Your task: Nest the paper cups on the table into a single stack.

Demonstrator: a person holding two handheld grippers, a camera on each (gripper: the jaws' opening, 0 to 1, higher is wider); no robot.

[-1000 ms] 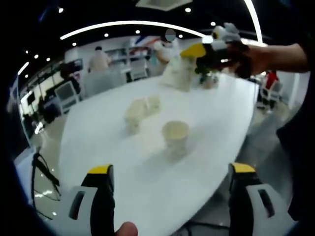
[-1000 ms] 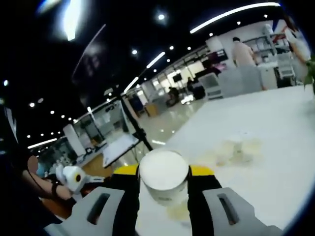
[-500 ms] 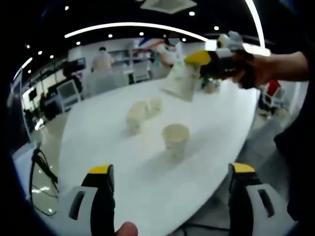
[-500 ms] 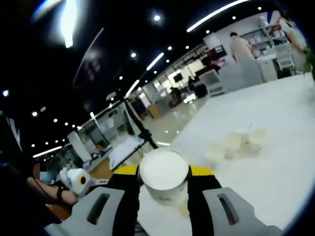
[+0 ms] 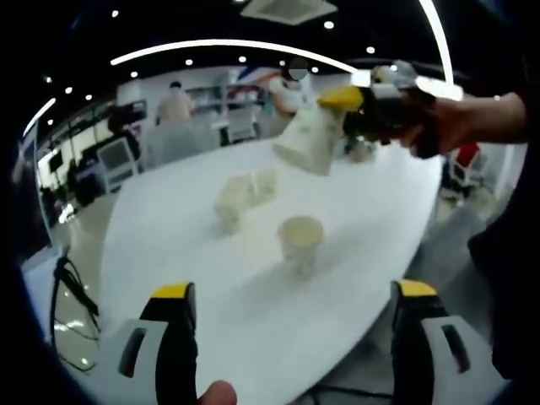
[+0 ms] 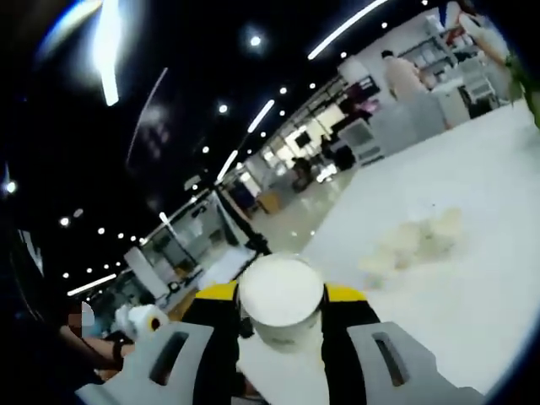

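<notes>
You are working at a long white table in a big open-plan office with strip lights overhead and people standing beyond its far end; your right gripper is clamped on 1 paper cup, carried tilted in the air above the far part of the tabletop; in the right gripper view that held cup sits pinched between the yellow-tipped jaws with its white base toward the lens. Your left gripper hangs open and empty over the near edge.

The step in hand looks like carrying the held cup to a waiting one. 1 upright cup stands alone near the middle of the tabletop; next, I judge, you need to level the held cup above that mouth and lower it straight in.

Count: 1 held, 1 standing alone, plus a blurred cluster of cups farther toward the left edge, seemingly 2 or 3; I cannot tell exactly.
</notes>
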